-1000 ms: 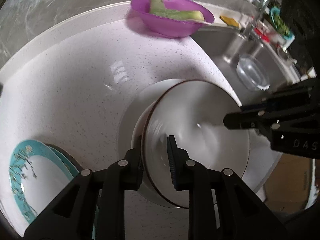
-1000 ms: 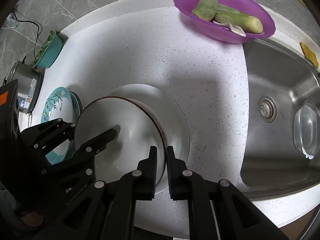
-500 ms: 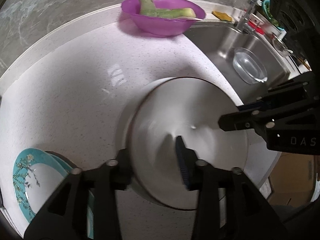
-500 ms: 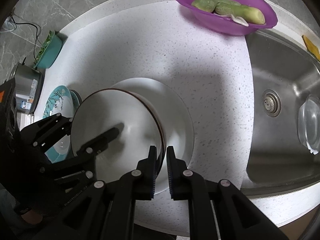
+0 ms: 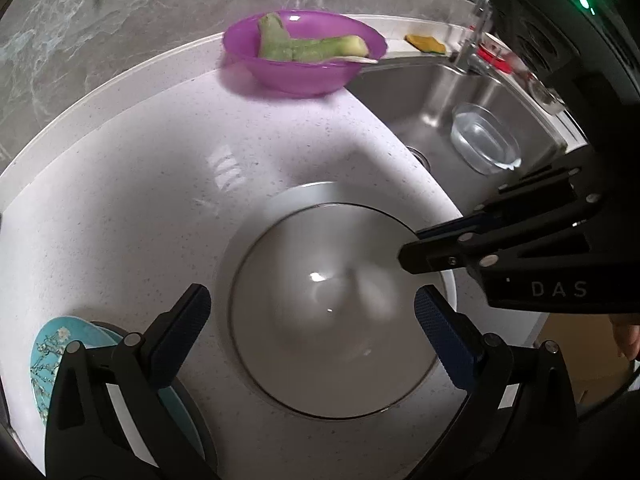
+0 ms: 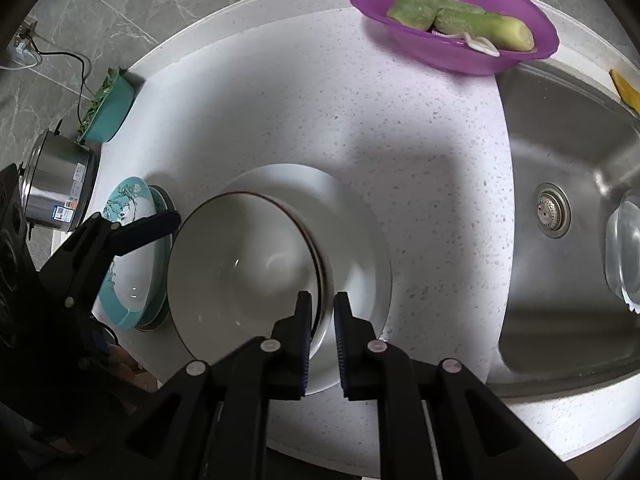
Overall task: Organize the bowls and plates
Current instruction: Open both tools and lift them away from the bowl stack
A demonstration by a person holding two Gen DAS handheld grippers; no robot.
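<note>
The white bowl [image 6: 248, 276] with the thin dark rim sits inside another like it, and the pair rests on a white plate [image 6: 360, 240] on the speckled counter [image 6: 304, 100], just left of the sink [image 6: 568, 168]. The right gripper [image 6: 322, 312] comes down over the bowl's near-right edge, its jaws pinched tight on the rim, one finger inside the bowl and the other outside. The left gripper [image 5: 308, 320] hangs over the same bowl from the other side; its jaws have just been opening and now stand as wide as they go, the pads well clear of the rim, with the bowl lying below and between them but not touched. Just left of the plate, a teal flowered plate [image 6: 132, 256] lies on the counter, seemingly atop another dish. At the back of the counter, by the sink's corner, a purple bowl [image 6: 452, 20] holds green vegetable pieces [image 6: 460, 16]. A clear container [image 5: 484, 140] lies in the sink. At the far left of the counter stand a steel pot [image 6: 56, 188] and a teal tub [image 6: 108, 108] of greens.
</note>
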